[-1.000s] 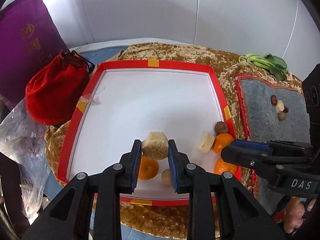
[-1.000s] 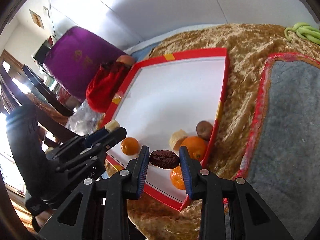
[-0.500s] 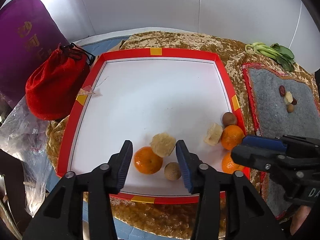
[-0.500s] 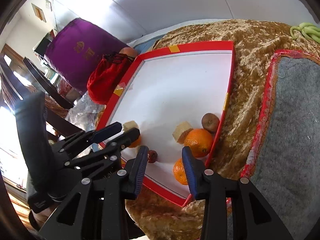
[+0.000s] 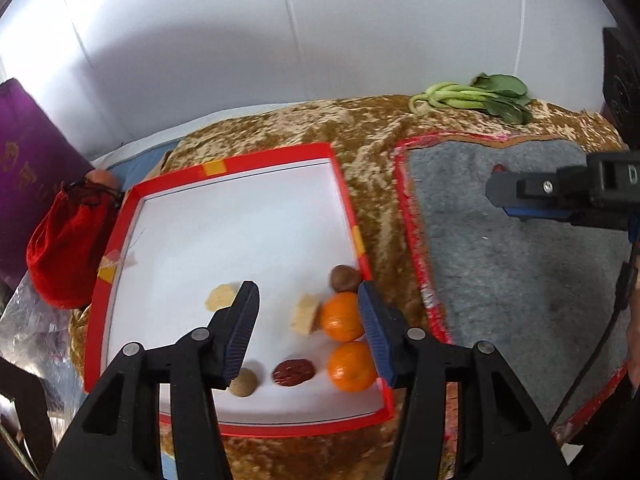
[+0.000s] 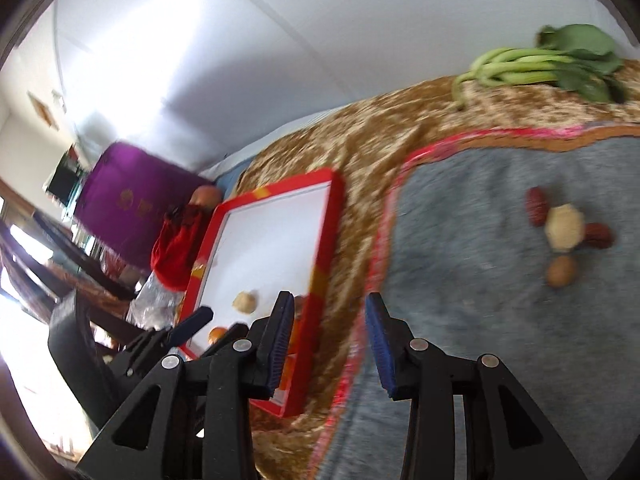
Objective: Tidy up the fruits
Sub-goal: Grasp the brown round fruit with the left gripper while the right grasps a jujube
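Red-rimmed tray sits left of the grey mat. Left gripper hovers over the tray's near right corner, jaws wide apart, nothing in them. Right gripper gapes empty over the mat's left edge. Two oranges, a red date lie in that corner.

The tray has a red rim and white floor. Two oranges are bright orange, the date dark red. The mat is grey, the cloth mottled gold-brown, the bag red.
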Action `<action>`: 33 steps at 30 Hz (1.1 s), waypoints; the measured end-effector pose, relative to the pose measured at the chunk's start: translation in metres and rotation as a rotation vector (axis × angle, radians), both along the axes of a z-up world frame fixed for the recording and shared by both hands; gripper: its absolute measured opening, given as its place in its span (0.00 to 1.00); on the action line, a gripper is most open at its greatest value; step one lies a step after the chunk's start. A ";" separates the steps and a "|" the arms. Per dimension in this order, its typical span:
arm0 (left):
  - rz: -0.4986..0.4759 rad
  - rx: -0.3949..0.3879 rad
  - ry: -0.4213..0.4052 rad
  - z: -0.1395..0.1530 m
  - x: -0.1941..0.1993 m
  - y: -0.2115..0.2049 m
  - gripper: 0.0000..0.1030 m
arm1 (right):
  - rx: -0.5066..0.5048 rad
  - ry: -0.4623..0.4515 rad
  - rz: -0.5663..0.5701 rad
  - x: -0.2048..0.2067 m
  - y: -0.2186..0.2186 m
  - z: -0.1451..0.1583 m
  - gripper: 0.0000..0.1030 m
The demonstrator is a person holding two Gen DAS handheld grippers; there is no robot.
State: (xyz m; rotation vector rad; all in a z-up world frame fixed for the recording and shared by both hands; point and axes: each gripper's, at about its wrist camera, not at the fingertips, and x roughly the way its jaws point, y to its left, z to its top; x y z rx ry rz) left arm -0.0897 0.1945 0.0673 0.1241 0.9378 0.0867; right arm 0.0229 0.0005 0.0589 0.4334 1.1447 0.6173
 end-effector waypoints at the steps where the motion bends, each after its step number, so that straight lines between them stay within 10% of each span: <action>1: -0.026 0.005 -0.006 0.000 0.002 -0.012 0.49 | 0.000 0.005 -0.027 0.003 -0.014 0.002 0.38; 13: -0.371 -0.102 0.078 -0.020 0.067 -0.148 0.49 | -0.115 0.230 -0.234 0.056 -0.148 -0.028 0.38; 22: -0.423 -0.158 0.133 -0.045 0.096 -0.172 0.48 | -0.173 0.284 -0.192 0.079 -0.132 -0.051 0.34; 33: -0.505 -0.203 0.198 -0.060 0.115 -0.183 0.22 | -0.253 0.302 -0.170 0.087 -0.117 -0.062 0.28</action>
